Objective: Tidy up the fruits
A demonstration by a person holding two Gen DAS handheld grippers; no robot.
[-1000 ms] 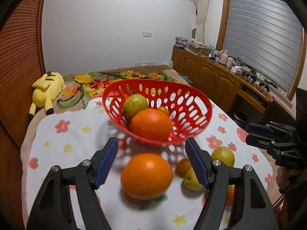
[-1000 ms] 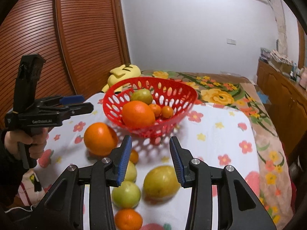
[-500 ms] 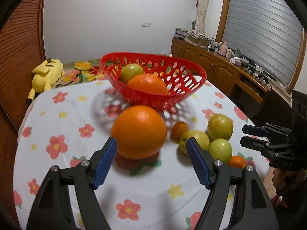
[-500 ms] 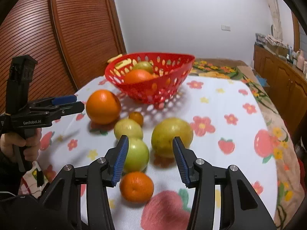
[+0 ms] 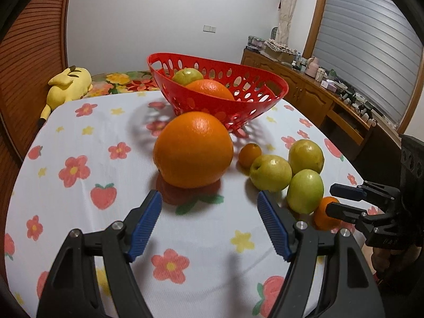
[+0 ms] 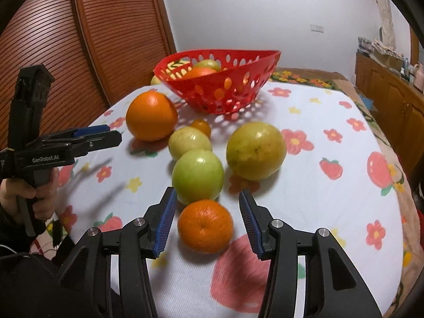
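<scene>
Fruits lie loose on a flowered tablecloth [image 5: 79, 143] in front of a red perforated basket [image 5: 254, 100]. In the left wrist view, the left gripper [image 5: 209, 225] stands with its blue-padded jaws spread wide and nothing between them; a large orange [image 5: 193, 149] sits just beyond the fingertips, apart from both pads. Inside the basket a second orange [image 5: 212, 88] rests against a yellow-green fruit [image 5: 186, 75]. To the right of the large orange are a tiny orange citrus [image 5: 250, 155], three yellow-green round fruits [image 5: 270, 173] close together, and a small mandarin [image 5: 324, 213] partly hidden behind the right gripper [image 5: 344, 201], which enters from the right edge. A yellow plush toy [image 5: 67, 87] lies past the table's far left corner.

In the right wrist view, the right gripper [image 6: 206, 225] has its jaws parted, with the small mandarin [image 6: 205, 225] lying between them; neither pad touches it, and it rests on the cloth. Just beyond it sits a green fruit [image 6: 197, 176], with a paler one [image 6: 189, 141] behind and a larger yellowish one [image 6: 255, 153] to the right. The large orange [image 6: 151, 115] lies further left, near the basket [image 6: 225, 90]. The left gripper [image 6: 103, 137] reaches in from the left edge, held by a hand [image 6: 26, 198].
</scene>
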